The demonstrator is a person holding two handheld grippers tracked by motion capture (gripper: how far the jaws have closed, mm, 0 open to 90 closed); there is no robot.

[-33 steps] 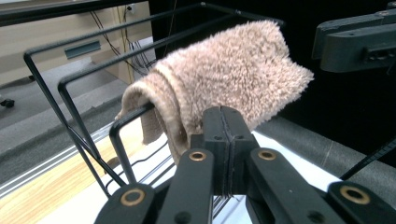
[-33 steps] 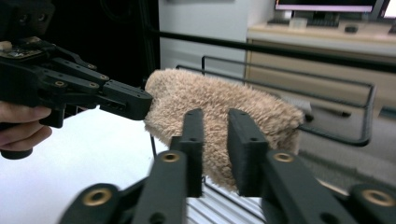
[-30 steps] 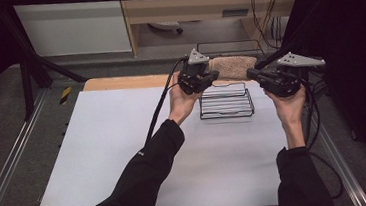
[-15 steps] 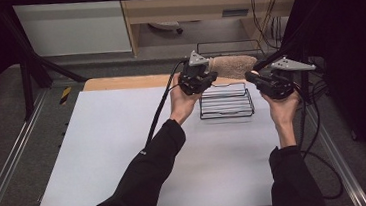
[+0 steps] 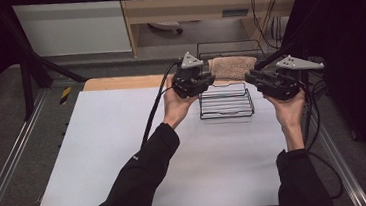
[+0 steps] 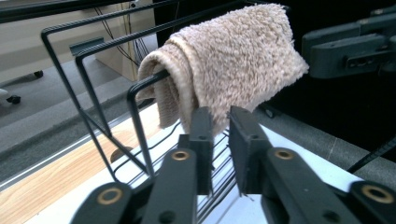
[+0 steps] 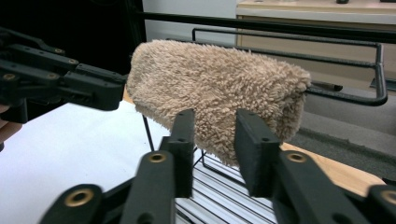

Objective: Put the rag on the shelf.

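Note:
A beige fluffy towel point(image 5: 233, 67) hangs folded over the top bar of a black wire rack point(image 5: 226, 106) at the far middle of the white board. My left gripper point(image 5: 211, 80) is at its left end and my right gripper point(image 5: 250, 77) at its right end. In the left gripper view, my left gripper point(image 6: 219, 114) has just been opening; the towel point(image 6: 233, 60) hangs just past its tips, unpressed. In the right gripper view, my right gripper point(image 7: 215, 116) has also just been opening, and the towel point(image 7: 215, 79) lies beyond the gap, not pinched.
The rack stands on a white board point(image 5: 125, 153) over a wooden table top point(image 5: 119, 82). Metal rails point(image 5: 10, 163) run along both sides. Cables point(image 5: 154, 115) trail from the grippers. A cabinet and shelving point(image 5: 74, 27) stand behind the table.
Almost nothing differs: both grippers stay at the towel's ends, and the towel stays over the rack's top bar.

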